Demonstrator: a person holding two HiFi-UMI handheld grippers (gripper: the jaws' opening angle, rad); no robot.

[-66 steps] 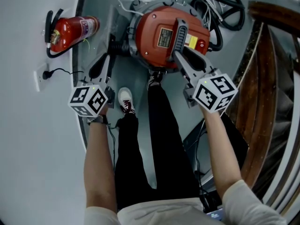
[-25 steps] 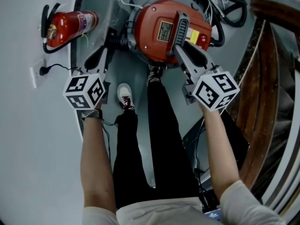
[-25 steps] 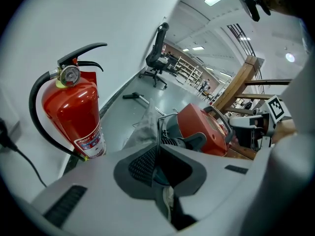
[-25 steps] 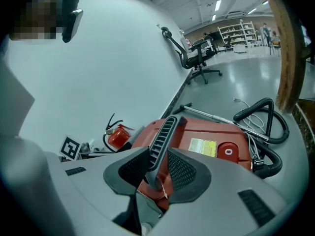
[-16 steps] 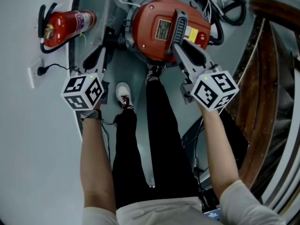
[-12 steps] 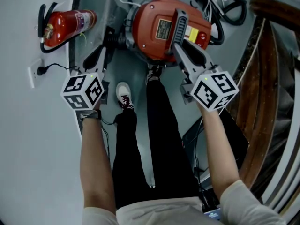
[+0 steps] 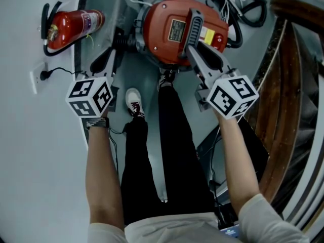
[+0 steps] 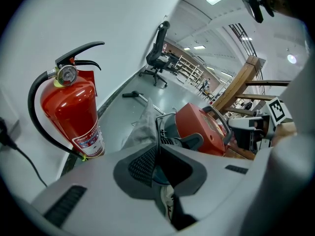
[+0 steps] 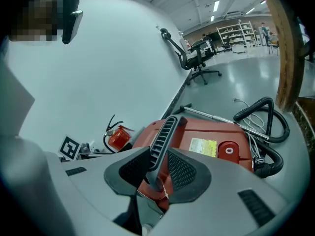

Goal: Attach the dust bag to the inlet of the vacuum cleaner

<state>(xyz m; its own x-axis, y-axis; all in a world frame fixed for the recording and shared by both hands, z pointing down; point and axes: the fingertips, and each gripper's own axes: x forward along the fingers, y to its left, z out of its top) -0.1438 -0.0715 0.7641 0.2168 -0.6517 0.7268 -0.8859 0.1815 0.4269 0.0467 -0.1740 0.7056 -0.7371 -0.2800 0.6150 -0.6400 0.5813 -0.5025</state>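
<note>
The red vacuum cleaner [image 7: 172, 34] stands on the floor in front of my feet. My right gripper [image 7: 192, 48] reaches onto its top. Its jaws have just been closing and hold the grey ribbed handle [image 9: 158, 144] between the pads. My left gripper [image 7: 118, 43] is at the vacuum's left side, where the grey dust bag [image 8: 141, 127] hangs. Its jaws have just been opening a little, and a thin dark edge of the bag's collar [image 8: 157, 132] is still pinched between them. The inlet itself is hidden behind the jaws.
A red fire extinguisher [image 7: 71, 25] lies against the wall at the left, beside a wall socket [image 7: 38, 78] with a cable. The black hose [image 7: 243, 9] coils behind the vacuum. A wooden structure [image 7: 288, 85] runs along the right. My shoes [image 7: 134, 105] are just before the vacuum.
Since the earliest frame the left gripper has shifted a little to the left. Over the last second both grippers keep their places.
</note>
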